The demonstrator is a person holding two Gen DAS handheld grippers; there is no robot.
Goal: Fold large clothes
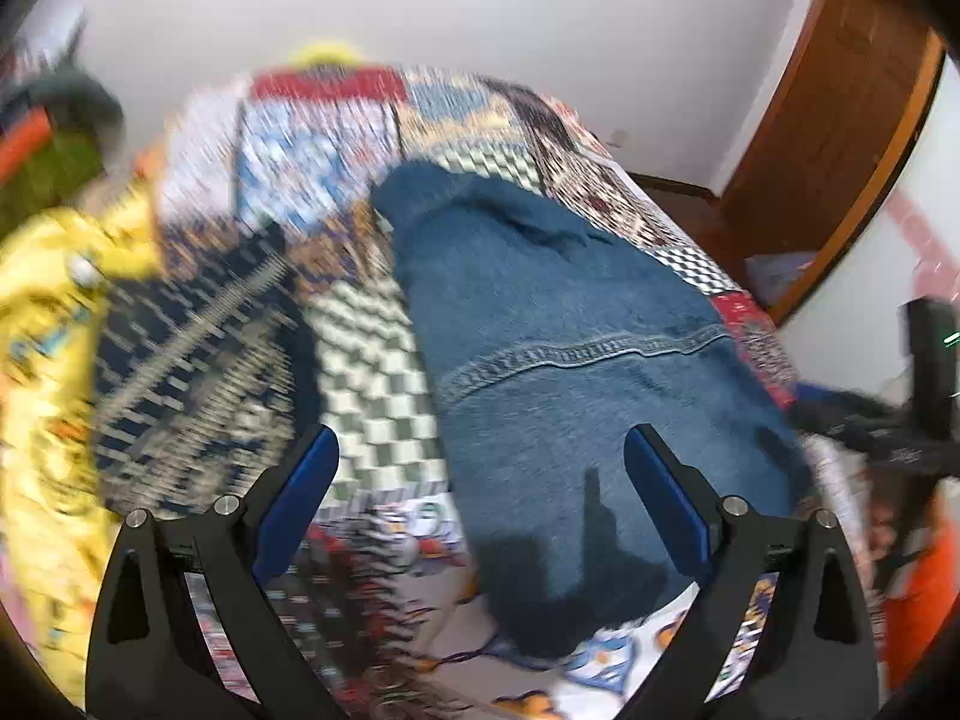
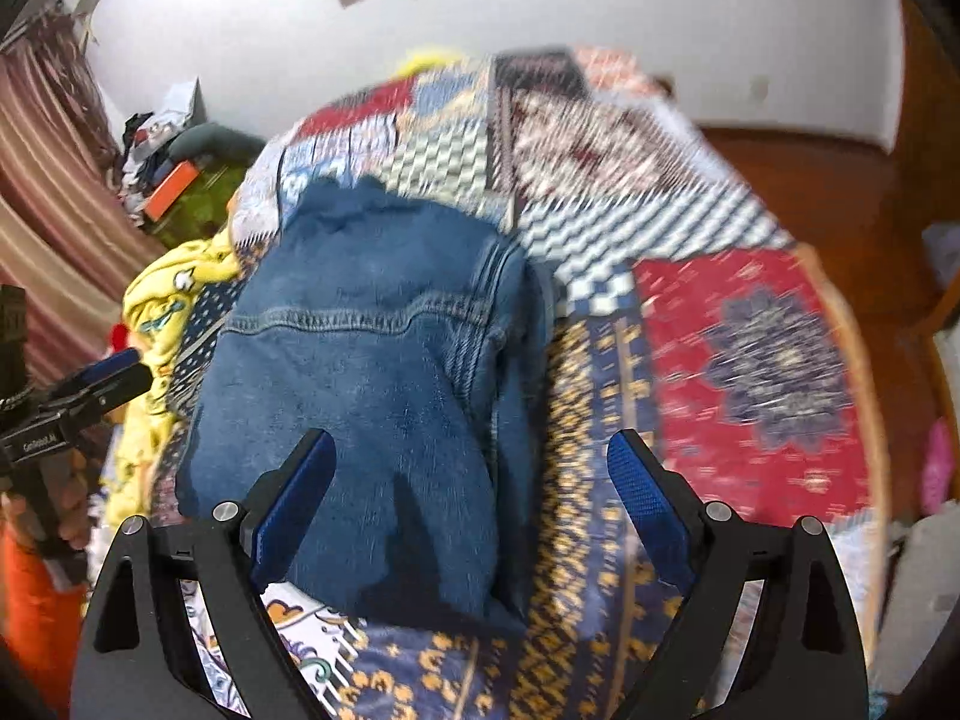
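Currently, both your left claw (image 1: 480, 474) and right claw (image 2: 471, 471) hang wide apart (holding nothing) above the folded denim garment (image 2: 372, 372) on the bed (image 2: 750, 348); snagging it would undo the fold.

I see a mid-blue denim garment (image 2: 372, 372) with paler stitched seams at the centre of the frame. Under it, my view shows a patchwork bedspread (image 2: 750, 360): a red panel with a dark blue medallion at right, navy with gold motifs below, green-and-white checks above. A yellow printed cloth (image 1: 42, 312) fills the left edge of the left view. The hand-held gripper (image 2: 471, 504) is black with blue pads (image 2: 639, 498). The wall (image 1: 540, 12) is white.
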